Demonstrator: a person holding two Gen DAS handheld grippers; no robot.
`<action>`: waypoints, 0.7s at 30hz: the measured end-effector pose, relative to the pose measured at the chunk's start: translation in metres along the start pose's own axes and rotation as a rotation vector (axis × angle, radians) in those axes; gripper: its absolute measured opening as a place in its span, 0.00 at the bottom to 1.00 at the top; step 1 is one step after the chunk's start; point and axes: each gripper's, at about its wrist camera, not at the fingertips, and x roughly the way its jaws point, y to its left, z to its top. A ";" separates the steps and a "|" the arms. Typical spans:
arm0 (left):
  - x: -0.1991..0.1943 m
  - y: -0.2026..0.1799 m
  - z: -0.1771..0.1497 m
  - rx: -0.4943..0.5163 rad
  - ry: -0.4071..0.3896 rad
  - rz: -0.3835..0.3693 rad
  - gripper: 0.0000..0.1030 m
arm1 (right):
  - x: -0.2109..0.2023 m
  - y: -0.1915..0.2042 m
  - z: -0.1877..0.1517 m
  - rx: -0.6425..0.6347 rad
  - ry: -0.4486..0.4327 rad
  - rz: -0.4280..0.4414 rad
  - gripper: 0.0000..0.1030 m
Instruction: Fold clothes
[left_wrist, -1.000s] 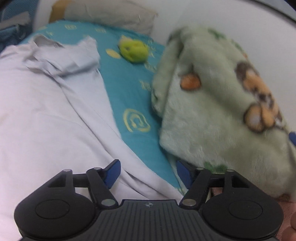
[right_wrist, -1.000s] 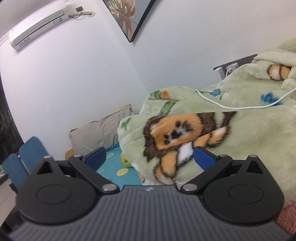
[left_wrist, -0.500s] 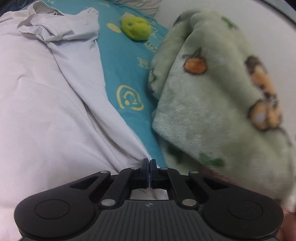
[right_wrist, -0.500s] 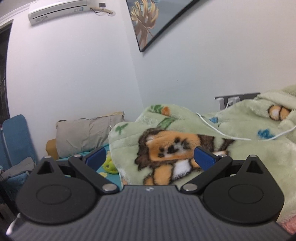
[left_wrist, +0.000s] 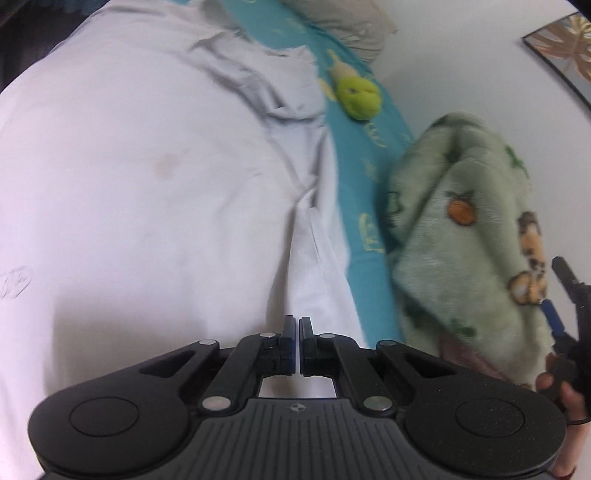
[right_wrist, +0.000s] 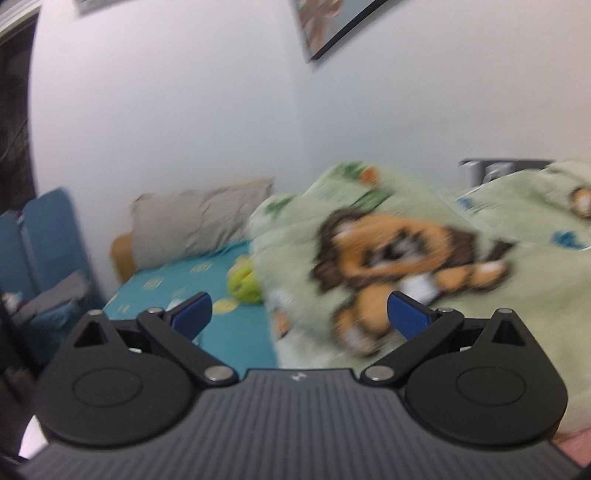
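A white shirt lies spread over the bed and fills the left of the left wrist view, its collar at the far end. My left gripper is shut on the shirt's right edge, and a strip of fabric runs taut up to its pads. The right gripper is open with nothing between its blue pads. It hangs in the air, facing a green lion-print blanket. That gripper also shows at the right edge of the left wrist view, held in a person's hand.
A teal sheet shows between the shirt and the bunched green blanket. A yellow-green plush toy lies on it near a grey pillow. Blue chairs stand left of the bed. White walls enclose the far side.
The left gripper shut on the shirt's right edge, then swung left over the shirt with the fabric. The right gripper stayed open while its view rolled and shifted a little.
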 end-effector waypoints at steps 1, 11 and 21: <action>0.002 0.004 -0.004 -0.013 0.006 0.002 0.07 | 0.003 0.003 -0.002 -0.006 0.030 0.021 1.00; 0.019 -0.023 -0.047 0.131 0.064 -0.004 0.10 | 0.021 0.045 -0.022 -0.069 0.218 0.170 1.00; -0.024 -0.038 -0.063 0.227 0.099 0.081 0.44 | 0.022 0.077 -0.033 -0.086 0.254 0.222 1.00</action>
